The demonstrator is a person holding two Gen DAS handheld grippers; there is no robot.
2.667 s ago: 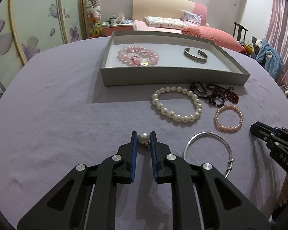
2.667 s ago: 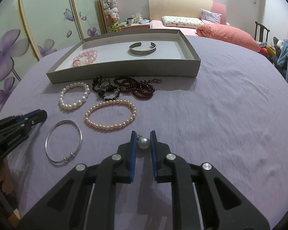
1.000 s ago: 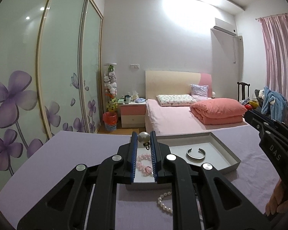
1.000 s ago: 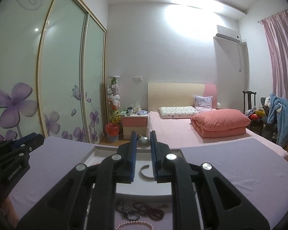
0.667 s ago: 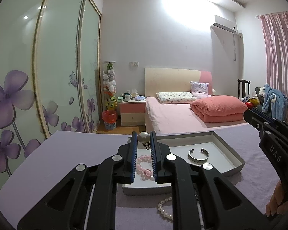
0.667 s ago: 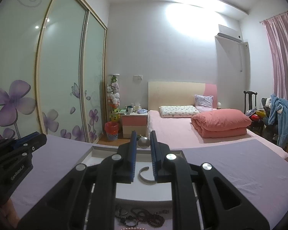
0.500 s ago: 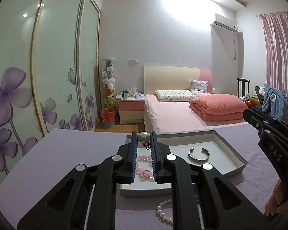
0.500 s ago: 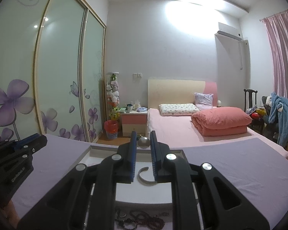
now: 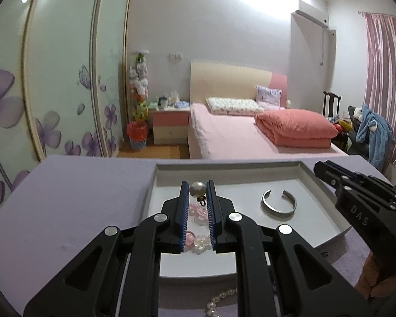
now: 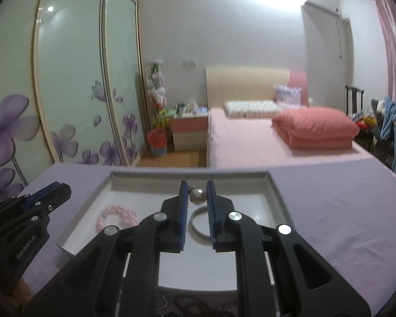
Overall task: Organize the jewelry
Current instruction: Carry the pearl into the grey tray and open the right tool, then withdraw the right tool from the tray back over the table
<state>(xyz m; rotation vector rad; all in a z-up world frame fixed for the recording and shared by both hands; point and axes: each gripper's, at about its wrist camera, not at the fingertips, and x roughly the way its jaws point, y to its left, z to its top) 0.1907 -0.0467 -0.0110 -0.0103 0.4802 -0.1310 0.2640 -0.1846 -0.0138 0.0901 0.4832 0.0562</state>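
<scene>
- Grippers hang level above the grey tray (image 9: pixel 327 240), each camera looking across it toward the bed (image 9: pixel 240 137).
- The left gripper (image 9: pixel 197 189) has its jaws closed almost together on a pearl earring (image 9: pixel 197 188), whose small dark clasp hangs just below the bead; it sits over the tray's 9 o'clock side, above the pink bead bracelet (image 9: pixel 198 212).
- The right gripper (image 10: pixel 197 195) pinches a second pearl earring (image 10: pixel 197 195) between narrowly spaced jaws, over the silver cuff bangle (image 10: pixel 198 227).
- In the left view the right gripper's black body enters at 3 o'clock beside the tray's edge; in the right view the left gripper's body enters at 9 o'clock.
- The pink bead bracelet and the cuff bangle both lie inside the tray, apart from each other.
- A white pearl bracelet (image 9: pixel 219 302) lies on the lilac tablecloth (image 9: pixel 79 198) just outside the tray's near wall, at 6 o'clock.
- Dark beads (image 10: pixel 198 307) lie there too, blurred.
- Beyond the table stand a wardrobe with purple flower panels (image 9: pixel 52 105), a nightstand (image 9: pixel 170 126) and a pink curtain (image 9: pixel 388 79).
</scene>
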